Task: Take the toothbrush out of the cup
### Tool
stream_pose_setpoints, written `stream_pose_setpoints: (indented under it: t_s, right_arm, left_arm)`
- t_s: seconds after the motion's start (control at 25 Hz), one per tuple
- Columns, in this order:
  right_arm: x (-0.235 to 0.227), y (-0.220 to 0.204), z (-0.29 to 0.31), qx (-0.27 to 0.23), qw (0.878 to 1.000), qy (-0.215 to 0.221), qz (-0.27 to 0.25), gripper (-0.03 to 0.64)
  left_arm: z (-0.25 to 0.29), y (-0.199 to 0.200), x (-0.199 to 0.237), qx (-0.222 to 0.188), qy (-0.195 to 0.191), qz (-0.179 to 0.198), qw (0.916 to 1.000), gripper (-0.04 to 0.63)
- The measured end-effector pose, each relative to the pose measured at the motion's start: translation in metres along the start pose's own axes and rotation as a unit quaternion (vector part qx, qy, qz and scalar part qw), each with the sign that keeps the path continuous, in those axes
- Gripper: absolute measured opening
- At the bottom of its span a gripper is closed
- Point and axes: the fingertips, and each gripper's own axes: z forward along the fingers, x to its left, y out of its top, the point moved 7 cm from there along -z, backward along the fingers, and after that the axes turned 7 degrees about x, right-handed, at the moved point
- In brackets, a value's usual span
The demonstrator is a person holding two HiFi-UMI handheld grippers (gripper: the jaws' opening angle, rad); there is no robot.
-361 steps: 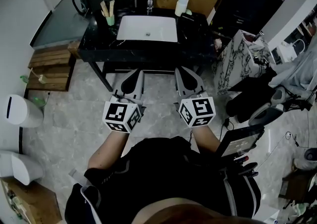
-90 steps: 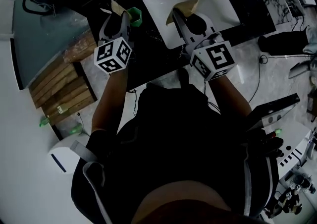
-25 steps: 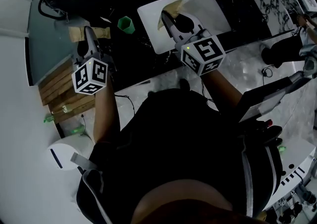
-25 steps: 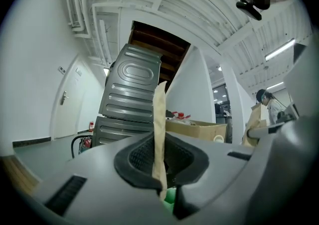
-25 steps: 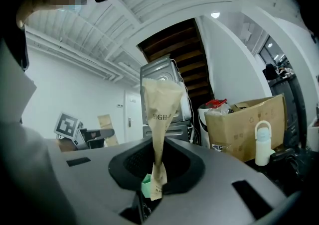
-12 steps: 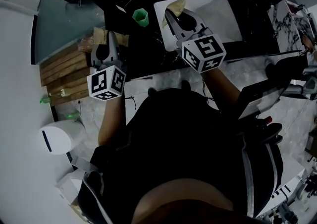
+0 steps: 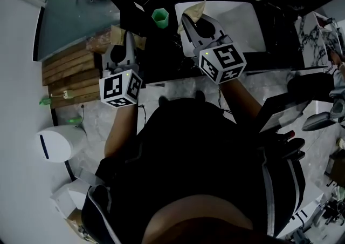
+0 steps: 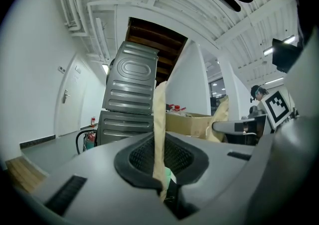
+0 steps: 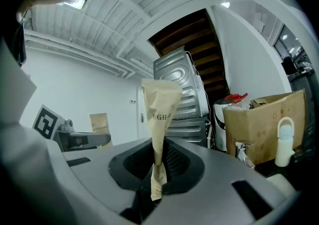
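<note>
The thin tan paper-wrapped toothbrush [image 8: 159, 119] could slip and fall, because the left gripper [image 7: 128, 38] pinches only its bottom end. A shake or a looser squeeze would do it. It stands straight up from between those nearly closed fingers. The right gripper [image 7: 187, 20] pinches another tan paper toothbrush packet [image 9: 160, 114] the same way. The small green plastic cup [image 7: 160, 17] sits between the two sets of fingertips and looks empty.
</note>
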Motion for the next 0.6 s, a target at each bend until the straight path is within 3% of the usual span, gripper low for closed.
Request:
stream_pose_setpoints:
  t_s: [0.6]
  right_arm:
    - [-0.0002, 0.0002, 0.0023, 0.011, 1.0, -0.02, -0.007, 0.044]
  left_arm:
    - [0.0072, 0.0032, -0.001, -0.001, -0.024, 0.004, 0.9997, 0.023]
